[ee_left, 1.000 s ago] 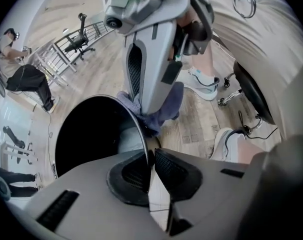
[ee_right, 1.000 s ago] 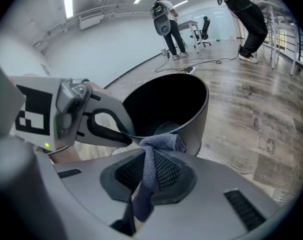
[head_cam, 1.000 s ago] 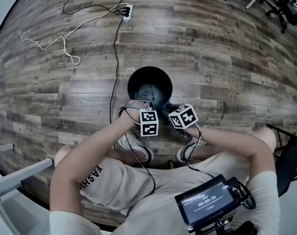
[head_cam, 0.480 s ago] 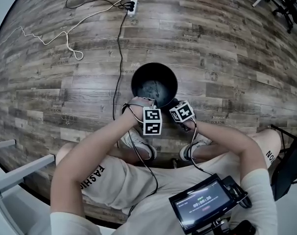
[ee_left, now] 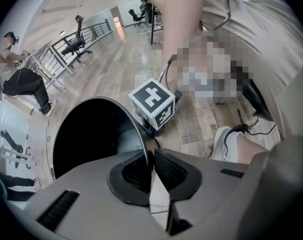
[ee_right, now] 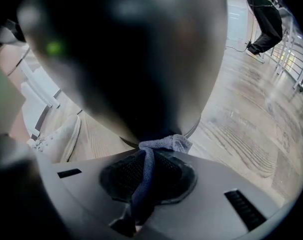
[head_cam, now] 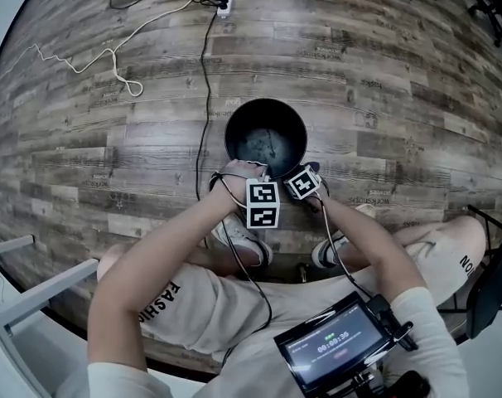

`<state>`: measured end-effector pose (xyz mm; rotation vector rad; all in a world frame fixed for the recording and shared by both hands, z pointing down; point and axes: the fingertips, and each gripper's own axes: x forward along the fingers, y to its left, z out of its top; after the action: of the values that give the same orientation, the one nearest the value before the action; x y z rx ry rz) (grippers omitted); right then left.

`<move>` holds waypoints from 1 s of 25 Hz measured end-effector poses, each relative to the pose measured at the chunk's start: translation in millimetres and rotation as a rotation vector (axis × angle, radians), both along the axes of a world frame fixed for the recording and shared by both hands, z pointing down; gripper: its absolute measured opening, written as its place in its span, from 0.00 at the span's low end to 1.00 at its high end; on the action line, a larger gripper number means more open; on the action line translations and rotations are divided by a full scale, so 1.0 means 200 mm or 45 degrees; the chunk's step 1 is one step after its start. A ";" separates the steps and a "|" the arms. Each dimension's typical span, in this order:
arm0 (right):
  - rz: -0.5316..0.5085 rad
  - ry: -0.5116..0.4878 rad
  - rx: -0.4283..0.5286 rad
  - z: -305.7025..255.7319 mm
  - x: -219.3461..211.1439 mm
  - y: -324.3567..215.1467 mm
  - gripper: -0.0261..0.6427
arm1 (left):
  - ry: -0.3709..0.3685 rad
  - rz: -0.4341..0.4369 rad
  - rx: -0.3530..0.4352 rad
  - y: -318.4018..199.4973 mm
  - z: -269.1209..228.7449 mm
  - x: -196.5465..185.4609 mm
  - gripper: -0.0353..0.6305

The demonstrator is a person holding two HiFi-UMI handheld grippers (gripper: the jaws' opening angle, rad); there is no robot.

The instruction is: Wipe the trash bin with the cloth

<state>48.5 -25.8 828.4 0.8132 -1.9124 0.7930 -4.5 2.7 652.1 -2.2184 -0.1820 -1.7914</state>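
Observation:
A round black trash bin (head_cam: pixel 266 139) stands on the wooden floor in front of the person's feet. My left gripper (head_cam: pixel 257 175) is shut on its near rim; in the left gripper view the thin rim (ee_left: pixel 141 134) runs down between the two pads (ee_left: pixel 169 169), with the dark inside of the bin (ee_left: pixel 91 139) to the left. My right gripper (head_cam: pixel 299 171) is at the bin's near right side, shut on a grey-blue cloth (ee_right: pixel 161 144). The cloth's bunched end touches the bin's outer wall (ee_right: pixel 136 64) low down, near its base.
A power strip (head_cam: pixel 225 1) and loose cables (head_cam: pixel 110 60) lie on the floor behind the bin; one black cable (head_cam: pixel 203 98) passes its left side. White shoes (head_cam: pixel 244 240) sit just behind the grippers. A white frame (head_cam: pixel 36 293) is at the lower left.
My right gripper has moved in toward the bin and closer to the left gripper. The left gripper keeps its hold on the rim.

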 end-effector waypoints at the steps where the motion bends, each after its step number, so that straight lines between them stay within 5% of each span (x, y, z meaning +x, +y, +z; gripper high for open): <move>1: 0.011 -0.008 0.001 0.02 0.00 0.00 0.09 | 0.002 0.000 0.000 0.00 0.00 0.00 0.11; 5: 0.049 -0.005 -0.010 0.02 -0.02 0.00 0.09 | -0.003 -0.009 0.011 0.00 0.00 -0.01 0.11; 10: 0.199 -0.023 -0.171 -0.16 0.06 0.06 0.09 | 0.008 -0.005 0.009 0.02 0.00 -0.01 0.12; 18: 0.127 -0.140 -0.220 -0.63 0.14 0.21 0.09 | -0.051 0.165 0.098 -0.05 -0.05 -0.13 0.24; 23: 0.142 -0.271 -0.224 -0.93 0.10 0.23 0.09 | -0.155 0.291 0.092 -0.01 0.00 -0.22 0.23; 25: 0.160 -0.325 -0.208 -1.04 0.08 0.22 0.09 | -0.177 0.289 0.151 -0.03 0.03 -0.23 0.15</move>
<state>65.2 17.7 620.2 0.7661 -1.9993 1.1612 -49.7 -3.6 657.2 -1.9101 -0.3335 -1.7817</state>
